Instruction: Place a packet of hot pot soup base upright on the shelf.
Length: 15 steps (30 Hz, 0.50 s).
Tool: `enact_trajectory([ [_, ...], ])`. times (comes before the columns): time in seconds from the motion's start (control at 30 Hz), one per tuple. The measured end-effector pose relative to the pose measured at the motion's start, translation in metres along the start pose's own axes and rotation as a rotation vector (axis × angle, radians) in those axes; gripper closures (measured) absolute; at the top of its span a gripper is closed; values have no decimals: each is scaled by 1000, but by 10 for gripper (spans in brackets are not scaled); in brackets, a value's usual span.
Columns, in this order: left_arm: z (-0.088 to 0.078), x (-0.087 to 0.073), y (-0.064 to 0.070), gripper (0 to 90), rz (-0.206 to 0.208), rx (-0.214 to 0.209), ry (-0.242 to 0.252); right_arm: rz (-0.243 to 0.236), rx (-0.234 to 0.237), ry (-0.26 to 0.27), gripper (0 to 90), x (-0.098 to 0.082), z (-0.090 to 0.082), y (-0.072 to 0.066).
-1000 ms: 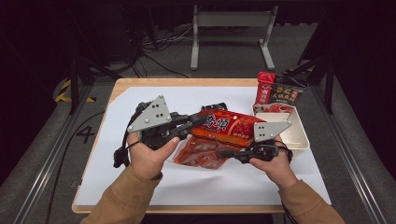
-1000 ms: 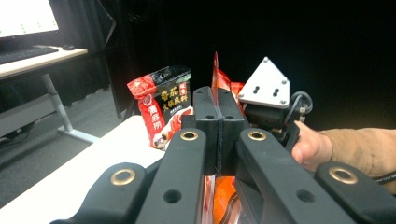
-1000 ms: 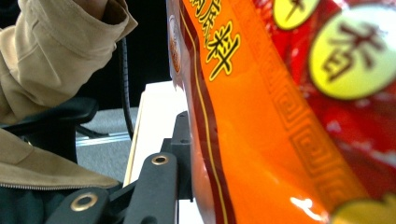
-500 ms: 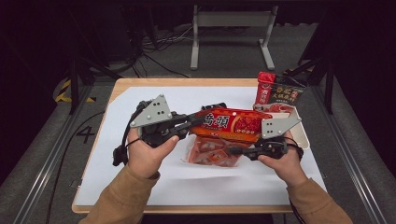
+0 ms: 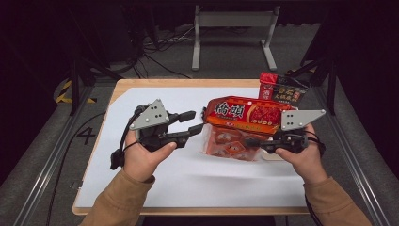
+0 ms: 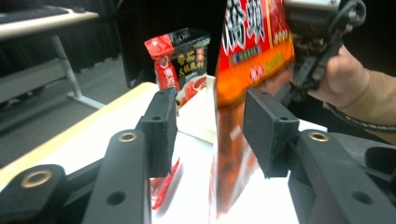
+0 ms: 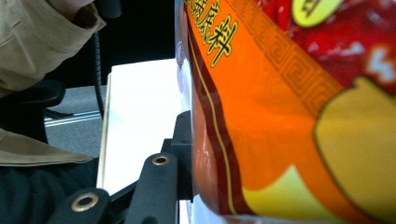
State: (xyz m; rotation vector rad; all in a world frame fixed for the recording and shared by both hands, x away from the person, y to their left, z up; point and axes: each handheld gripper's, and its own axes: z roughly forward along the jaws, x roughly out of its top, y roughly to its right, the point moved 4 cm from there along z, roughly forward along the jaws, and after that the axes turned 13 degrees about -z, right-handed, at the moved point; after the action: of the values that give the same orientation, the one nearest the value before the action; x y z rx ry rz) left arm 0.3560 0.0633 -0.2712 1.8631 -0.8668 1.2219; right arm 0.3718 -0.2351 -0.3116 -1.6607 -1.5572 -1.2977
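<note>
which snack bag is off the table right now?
The big orange-red bag, lifted in the right gripper. The smaller red-and-black bag stands at the table's far right edge, untouched.

Red-orange snack bag (image 5: 247,115) with clear lower half, raised level above the white mat (image 5: 188,174)

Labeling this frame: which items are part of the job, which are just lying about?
In the job:
orange snack bag, held by right gripper
left gripper, jaws just opened, pads off it

Lying about:
red-and-black packet
white tray
</note>
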Motion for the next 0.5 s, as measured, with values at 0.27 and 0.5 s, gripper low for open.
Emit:
enact_trajectory([
  [0.27, -1, -14, -12, 488, -16, 54, -40, 46, -64, -18, 702, 5, -21, 12],
  [0.5, -8, -37, -31, 460, -48, 116, -84, 73, -119, -33, 702, 10, -35, 21],
])
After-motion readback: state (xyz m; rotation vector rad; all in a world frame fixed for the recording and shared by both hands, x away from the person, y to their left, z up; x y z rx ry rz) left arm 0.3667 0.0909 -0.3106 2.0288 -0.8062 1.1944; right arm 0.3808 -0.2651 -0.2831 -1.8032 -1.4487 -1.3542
